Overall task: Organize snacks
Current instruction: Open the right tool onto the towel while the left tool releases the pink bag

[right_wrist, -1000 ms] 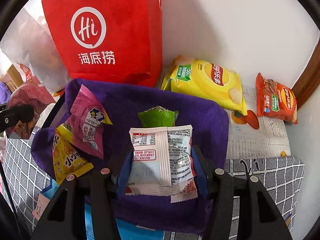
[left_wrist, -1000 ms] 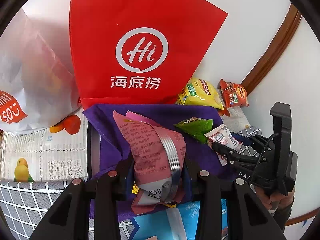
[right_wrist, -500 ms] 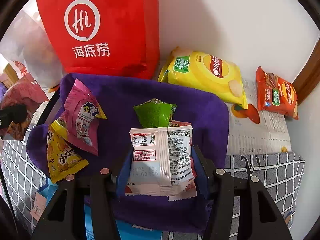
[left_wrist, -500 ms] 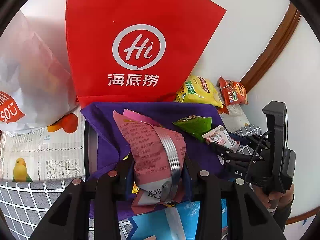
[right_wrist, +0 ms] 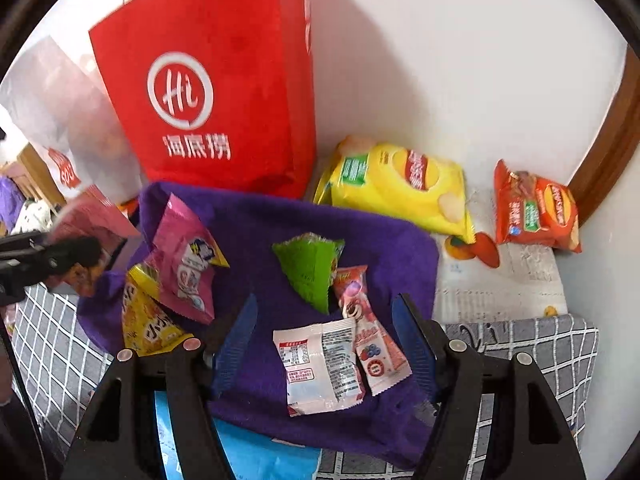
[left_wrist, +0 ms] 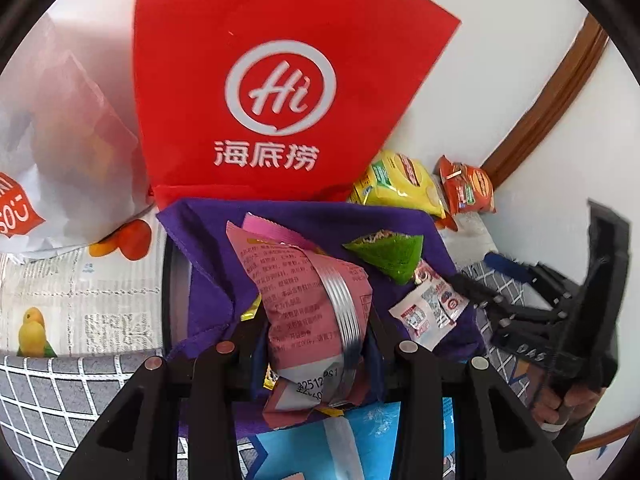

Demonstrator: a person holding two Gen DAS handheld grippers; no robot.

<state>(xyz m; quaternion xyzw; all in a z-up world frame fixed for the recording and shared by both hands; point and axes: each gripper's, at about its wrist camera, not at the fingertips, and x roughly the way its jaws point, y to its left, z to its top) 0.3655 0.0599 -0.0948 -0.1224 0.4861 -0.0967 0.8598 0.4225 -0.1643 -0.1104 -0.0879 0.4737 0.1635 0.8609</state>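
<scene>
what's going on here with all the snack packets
A person with a gripper in each hand is sorting snacks onto a purple cloth. The left gripper is shut on a pink packet above the cloth. The right gripper has just been opening, and the white packet lies free on the cloth between its open jaws, beside a green packet. A yellow chip bag and an orange bag lie off the cloth by the wall.

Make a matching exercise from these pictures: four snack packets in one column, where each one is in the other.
Packets:
1. pink packet
2. white packet
3. yellow chip bag
4. green packet

Places:
A. beside the red bag, off the purple cloth
B. clamped in the left gripper
C. lying between the open right gripper jaws
D. mid-cloth

Pairs: 1-B, 2-C, 3-A, 4-D
</scene>
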